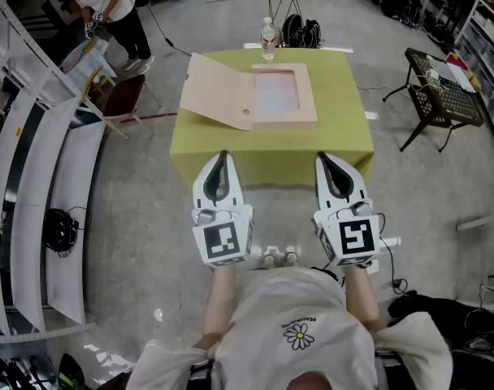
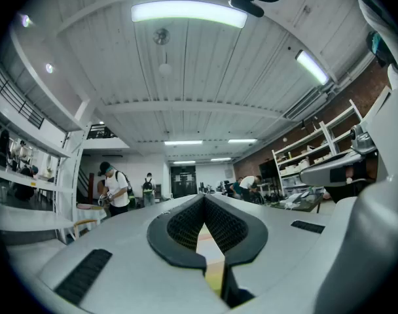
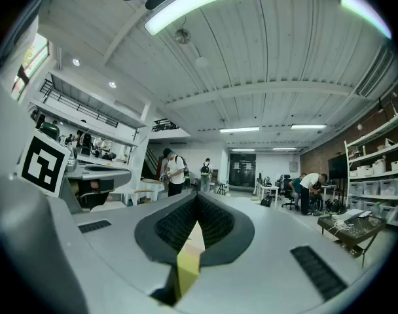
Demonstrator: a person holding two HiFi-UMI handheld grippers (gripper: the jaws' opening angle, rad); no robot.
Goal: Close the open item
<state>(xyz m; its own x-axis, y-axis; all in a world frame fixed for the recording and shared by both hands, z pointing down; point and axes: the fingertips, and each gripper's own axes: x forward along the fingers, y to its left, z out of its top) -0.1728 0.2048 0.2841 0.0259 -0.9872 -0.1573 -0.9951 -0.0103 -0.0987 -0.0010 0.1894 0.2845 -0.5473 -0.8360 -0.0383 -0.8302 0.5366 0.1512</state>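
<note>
A flat beige box (image 1: 283, 96) lies open on the yellow-green table (image 1: 271, 149). Its lid (image 1: 218, 92) is folded out to the left and rests sloping on the tabletop. Both grippers are held side by side in front of the table's near edge, short of the box and touching nothing. My left gripper (image 1: 220, 159) is shut and holds nothing, and so is my right gripper (image 1: 327, 159). In the left gripper view the jaws (image 2: 204, 198) meet at the tip, with only a strip of table showing through the gap. The right gripper view shows the same closed tips (image 3: 198, 198).
A water bottle (image 1: 268, 39) stands at the table's far edge, with a black bag (image 1: 300, 31) on the floor behind it. A black side table (image 1: 442, 96) stands at the right and white shelving (image 1: 36, 177) at the left. A person (image 1: 109, 10) stands at the back left.
</note>
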